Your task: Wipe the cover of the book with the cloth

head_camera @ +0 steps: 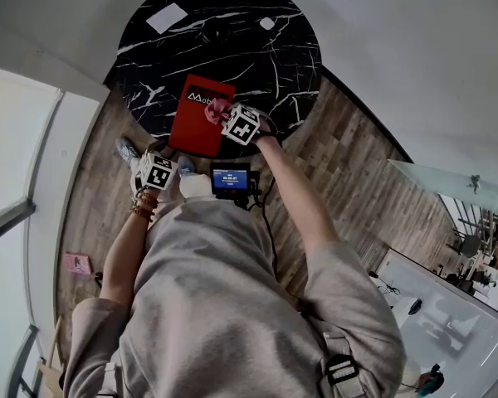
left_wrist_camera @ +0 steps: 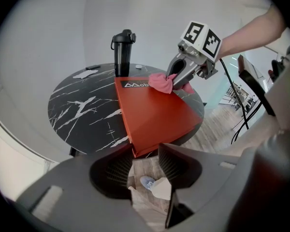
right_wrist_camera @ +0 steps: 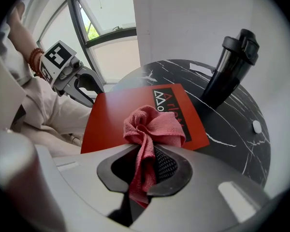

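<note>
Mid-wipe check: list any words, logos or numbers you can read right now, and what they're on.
"Arl": red letters on the black label of the red book, below a white zigzag logo; the rest runs under the pink cloth.
White digits on the small blue screen at the person's chest: too small to read.
No readable print on the black bottle or the white card on the round black marble table.

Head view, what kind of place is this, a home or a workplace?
Likely an office or lounge corner, not certain: a round black marble table stands on wood-plank floor by a white wall, with a tall window beside it.
</note>
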The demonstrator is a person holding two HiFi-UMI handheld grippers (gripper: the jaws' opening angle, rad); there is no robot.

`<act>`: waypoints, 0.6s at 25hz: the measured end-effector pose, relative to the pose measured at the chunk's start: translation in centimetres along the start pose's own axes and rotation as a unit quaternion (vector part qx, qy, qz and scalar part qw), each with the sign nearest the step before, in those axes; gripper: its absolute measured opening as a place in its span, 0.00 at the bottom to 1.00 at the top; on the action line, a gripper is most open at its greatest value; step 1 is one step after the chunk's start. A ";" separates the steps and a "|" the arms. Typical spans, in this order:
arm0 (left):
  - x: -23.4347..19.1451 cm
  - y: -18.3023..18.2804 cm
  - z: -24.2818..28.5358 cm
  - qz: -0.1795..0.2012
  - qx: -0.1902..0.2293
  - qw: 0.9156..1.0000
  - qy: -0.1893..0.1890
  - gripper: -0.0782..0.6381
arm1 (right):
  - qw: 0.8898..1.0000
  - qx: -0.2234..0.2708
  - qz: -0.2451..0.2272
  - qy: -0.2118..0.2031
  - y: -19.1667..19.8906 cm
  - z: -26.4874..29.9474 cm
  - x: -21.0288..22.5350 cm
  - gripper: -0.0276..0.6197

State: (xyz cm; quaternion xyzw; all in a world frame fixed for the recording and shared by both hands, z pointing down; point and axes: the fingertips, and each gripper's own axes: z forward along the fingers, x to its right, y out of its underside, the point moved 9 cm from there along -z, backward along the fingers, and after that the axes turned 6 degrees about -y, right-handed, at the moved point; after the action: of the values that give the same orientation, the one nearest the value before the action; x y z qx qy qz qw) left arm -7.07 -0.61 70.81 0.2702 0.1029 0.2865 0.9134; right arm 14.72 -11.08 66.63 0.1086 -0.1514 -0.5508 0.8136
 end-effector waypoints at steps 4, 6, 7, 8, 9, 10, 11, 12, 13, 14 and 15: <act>0.0 0.0 0.0 -0.003 0.000 1.000 0.000 0.35 | 1.000 -0.004 -0.009 -0.013 -0.2 0.0 -0.5 0.14; 0.0 0.2 0.1 -0.005 -0.003 1.000 -0.001 0.35 | 1.000 -0.006 -0.012 -0.017 -0.1 0.2 -0.7 0.14; -0.1 0.2 0.2 -0.006 -0.002 1.000 -0.001 0.35 | 1.000 -0.008 -0.014 -0.018 -0.1 0.3 -0.8 0.14; -0.1 0.2 0.3 -0.006 0.000 1.000 -0.001 0.35 | 1.000 -0.008 -0.017 -0.020 -0.1 0.4 -1.0 0.14; 0.0 0.2 0.3 -0.006 0.001 1.000 -0.001 0.35 | 1.000 -0.008 -0.019 -0.023 -0.2 0.4 -1.1 0.14; 0.0 0.1 0.2 -0.007 0.000 1.000 -0.002 0.35 | 0.999 -0.008 -0.021 -0.026 -0.2 0.4 -1.3 0.14; 0.0 0.1 0.2 -0.008 -0.002 1.000 -0.002 0.35 | 0.999 -0.009 -0.022 -0.029 -0.2 0.4 -1.5 0.14; 0.0 0.1 0.2 -0.009 -0.003 1.000 -0.003 0.35 | 0.999 -0.010 -0.024 -0.032 -0.2 0.4 -1.6 0.14; 0.0 0.1 0.1 -0.009 -0.004 1.000 -0.003 0.35 | 0.999 -0.011 -0.025 -0.034 -0.3 0.4 -1.8 0.14; 0.0 0.1 0.1 -0.009 -0.004 1.000 -0.003 0.35 | 0.999 -0.012 -0.028 -0.036 -0.3 0.4 -2.0 0.14; 0.1 0.1 0.1 -0.010 -0.003 1.000 -0.003 0.35 | 0.999 -0.013 -0.030 -0.039 -0.3 0.5 -2.2 0.14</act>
State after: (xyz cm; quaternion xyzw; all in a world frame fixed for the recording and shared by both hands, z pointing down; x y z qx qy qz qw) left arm -7.02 -0.57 70.90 0.2669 0.1018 0.2773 0.9173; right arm 13.51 -9.15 66.66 0.0810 -0.1720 -0.5808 0.7915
